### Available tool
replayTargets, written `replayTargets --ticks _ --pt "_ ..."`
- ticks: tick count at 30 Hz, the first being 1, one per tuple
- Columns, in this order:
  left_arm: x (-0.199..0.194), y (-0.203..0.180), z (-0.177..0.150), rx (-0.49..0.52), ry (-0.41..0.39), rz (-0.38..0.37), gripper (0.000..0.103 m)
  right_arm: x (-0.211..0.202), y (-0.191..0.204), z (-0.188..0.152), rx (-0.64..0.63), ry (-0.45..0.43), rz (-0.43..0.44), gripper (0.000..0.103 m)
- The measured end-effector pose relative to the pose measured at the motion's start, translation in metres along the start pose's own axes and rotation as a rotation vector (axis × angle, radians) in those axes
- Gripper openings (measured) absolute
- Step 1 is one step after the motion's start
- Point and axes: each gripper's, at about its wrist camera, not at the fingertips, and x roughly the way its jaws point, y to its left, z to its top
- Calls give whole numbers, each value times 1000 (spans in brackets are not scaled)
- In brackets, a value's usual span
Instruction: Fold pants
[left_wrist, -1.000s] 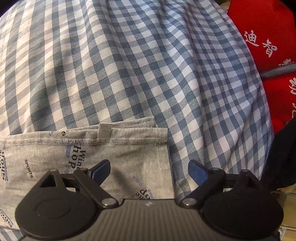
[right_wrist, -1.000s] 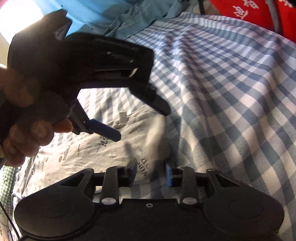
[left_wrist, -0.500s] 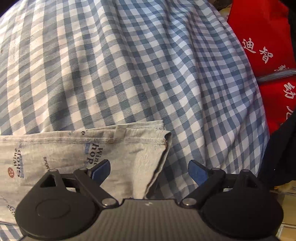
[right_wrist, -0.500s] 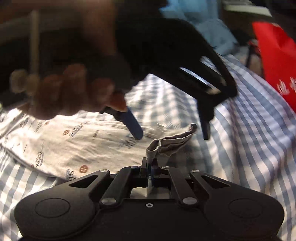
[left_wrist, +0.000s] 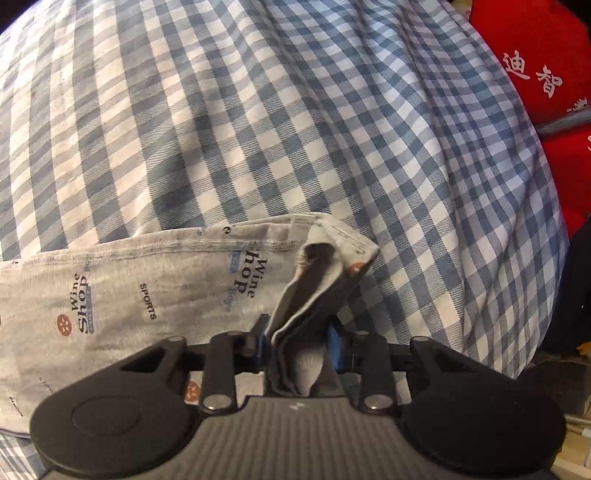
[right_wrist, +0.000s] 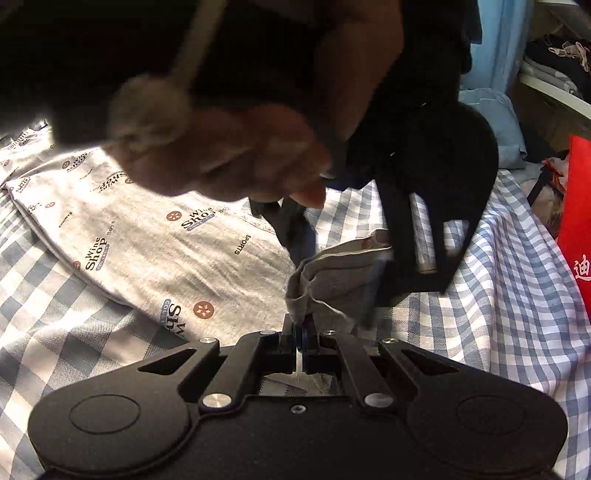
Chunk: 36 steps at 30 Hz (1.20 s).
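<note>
Grey pants (left_wrist: 147, 295) printed with "Wine Shop" and "SPORTS" lie flat on a blue checked sheet (left_wrist: 258, 129). Their right-hand corner is pulled up into a bunched fold. My left gripper (left_wrist: 298, 343) is closing, and that fold fills the gap between its blue pads. In the right wrist view the pants (right_wrist: 147, 240) stretch away to the left. My right gripper (right_wrist: 299, 328) is shut on the lower edge of the same raised corner. Just beyond it, the left gripper (right_wrist: 340, 273) and the hand (right_wrist: 221, 158) holding it hang over the fold.
A red bag (left_wrist: 535, 55) with white characters stands off the sheet's right edge, and shows again as the red bag (right_wrist: 580, 221). A shelf with folded clothes (right_wrist: 554, 62) and a light blue cloth (right_wrist: 491, 110) lie beyond the bed. The checked sheet (right_wrist: 498, 295) spreads wide around the pants.
The right gripper shut on the pants' corner, rolled and lifted it off the sheet. The left jaws, wide a moment ago, have come together around the raised fold.
</note>
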Motion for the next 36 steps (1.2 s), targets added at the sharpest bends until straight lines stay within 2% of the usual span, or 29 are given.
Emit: replayTargets --ticks 4,5,7,9,11,13,18,19,21,22,24,26,31,34,36 --pt "-5 15 -3 -65 -16 -73 18 3 3 2 27 15 -31 5" --pt "-6 19 -4 -78 -20 -89 17 4 4 3 37 14 -34 6" --pt "-9 25 -4 -97 -24 -103 17 3 5 5 60 14 -44 16" --pt "-11 33 -8 -130 -32 -131 17 4 7 7 80 15 -54 19" --pt "-12 42 -11 -161 -35 -159 17 3 8 7 93 15 -58 19" --pt "-11 47 -10 -161 -25 -176 19 5 13 7 67 14 -56 11" --pt "-18 49 -8 -73 -17 -158 23 3 22 3 -38 -5 -54 4" --pt "-18 49 -7 -70 -14 -167 25 3 22 3 -53 -5 -54 4" --pt "-19 48 -7 -69 -16 -181 43 2 22 2 -75 -10 -50 3" --pt "-19 47 -6 -70 -21 -188 48 2 22 1 -87 -10 -46 3" --pt "-20 43 -7 -69 -19 -210 68 2 24 1 -116 -11 -43 3" --pt "-18 40 -7 -57 -6 -222 76 -1 31 0 -168 -21 -39 3" --pt "-10 29 -9 4 8 -137 76 -4 59 -4 -393 -40 2 3" --pt "-9 32 -13 -7 1 -119 76 -3 74 -9 -501 -25 33 3" --pt "-9 38 -15 -27 -15 -103 76 -2 80 -10 -530 -19 55 3"
